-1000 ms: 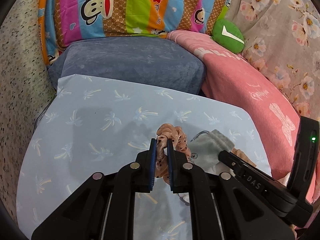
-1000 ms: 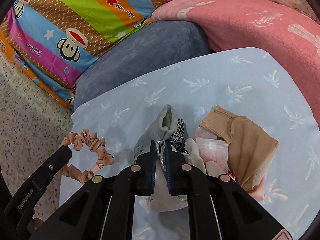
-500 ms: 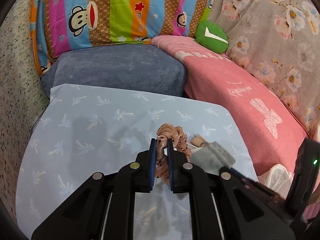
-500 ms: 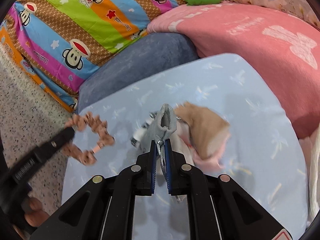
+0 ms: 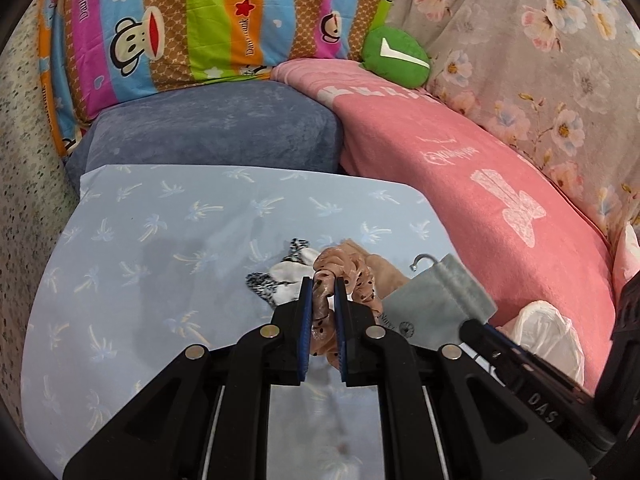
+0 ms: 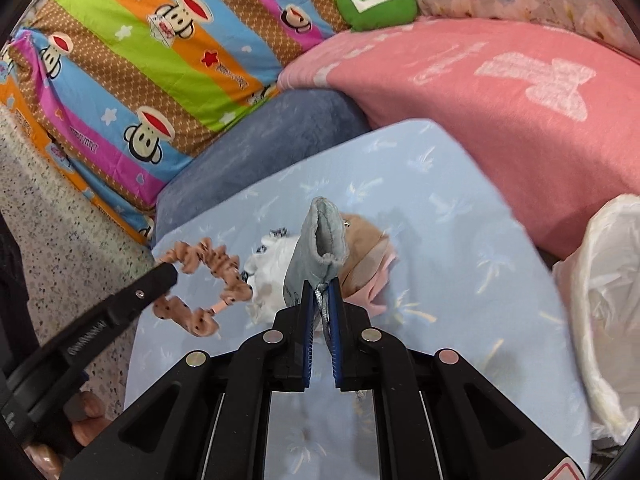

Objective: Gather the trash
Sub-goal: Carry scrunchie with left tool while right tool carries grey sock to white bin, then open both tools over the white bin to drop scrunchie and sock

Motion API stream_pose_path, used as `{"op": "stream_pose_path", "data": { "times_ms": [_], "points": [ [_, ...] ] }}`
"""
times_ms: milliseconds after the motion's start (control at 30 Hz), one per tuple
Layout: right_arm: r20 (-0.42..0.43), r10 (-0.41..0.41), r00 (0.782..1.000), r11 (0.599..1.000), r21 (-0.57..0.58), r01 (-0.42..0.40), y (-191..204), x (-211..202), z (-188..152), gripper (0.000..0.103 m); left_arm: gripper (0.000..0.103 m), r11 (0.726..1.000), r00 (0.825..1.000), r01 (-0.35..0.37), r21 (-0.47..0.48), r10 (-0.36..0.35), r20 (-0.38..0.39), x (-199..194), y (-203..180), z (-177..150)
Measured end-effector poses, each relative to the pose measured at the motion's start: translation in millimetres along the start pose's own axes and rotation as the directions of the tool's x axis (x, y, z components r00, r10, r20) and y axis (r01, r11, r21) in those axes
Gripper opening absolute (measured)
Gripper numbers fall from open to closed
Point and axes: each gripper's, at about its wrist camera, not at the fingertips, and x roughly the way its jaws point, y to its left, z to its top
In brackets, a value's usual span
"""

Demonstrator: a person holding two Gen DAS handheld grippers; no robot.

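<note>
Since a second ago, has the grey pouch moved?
Yes. The right tool has lifted the grey pouch off the pile on the blue palm-print sheet, toward the white bag.

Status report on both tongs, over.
Left tongs shut on scrunchie. Right tongs shut on grey pouch. White bag at right, unobstructed.

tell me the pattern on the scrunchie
Peach-pink with small dark dots; scrunchie shows best in the right wrist view.

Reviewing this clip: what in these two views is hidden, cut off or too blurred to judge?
- Pile under the grey pouch: right wrist view, the pouch covers its middle.
- White bag: cut off at the right edge; its opening is unseen.
- Scrunchie: left wrist view, its lower part is hidden between the jaws.
- Pouch print: too small to read.
</note>
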Motion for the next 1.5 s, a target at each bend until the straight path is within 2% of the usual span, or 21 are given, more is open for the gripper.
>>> {"op": "stream_pose_path", "data": {
  "times_ms": [200, 400, 700, 867, 1133, 1500],
  "points": [
    [0.071, -0.052, 0.996, 0.999, 0.010, 0.051, -25.1, -40.0, 8.3, 0.007, 0.010, 0.998, 0.999, 0.040, 0.045, -0.040, 0.005, -4.6, -38.3, -1.5],
    [0.118, -0.106, 0.987, 0.993, 0.056, 0.100, -67.2, -76.1, 9.7, 0.007, 0.010, 0.990, 0.996, 0.086, 0.108, -0.086, -0.003, -5.4, -83.1, -6.5],
    [0.175, -0.181, 0.968, 0.976, 0.155, 0.154, -136.5, -130.4, 3.5, 0.007, 0.011, 0.962, 0.983, 0.183, 0.204, -0.176, -0.052, -1.3, -159.6, -22.6],
    [0.184, -0.238, 0.954, 0.959, 0.203, 0.200, -176.1, -155.1, -6.9, 0.007, 0.011, 0.940, 0.973, 0.231, 0.253, -0.218, -0.078, -0.9, -199.9, -34.7],
    [0.183, -0.302, 0.936, 0.934, 0.255, 0.252, -219.6, -179.4, -21.2, 0.007, 0.011, 0.910, 0.963, 0.267, 0.316, -0.238, -0.129, 8.6, -246.5, -55.2],
    [0.149, -0.385, 0.911, 0.906, 0.252, 0.341, -236.5, -184.0, -35.8, 0.008, 0.011, 0.886, 0.953, 0.291, 0.360, -0.234, -0.194, 21.7, -282.2, -78.7]
  ]
}}
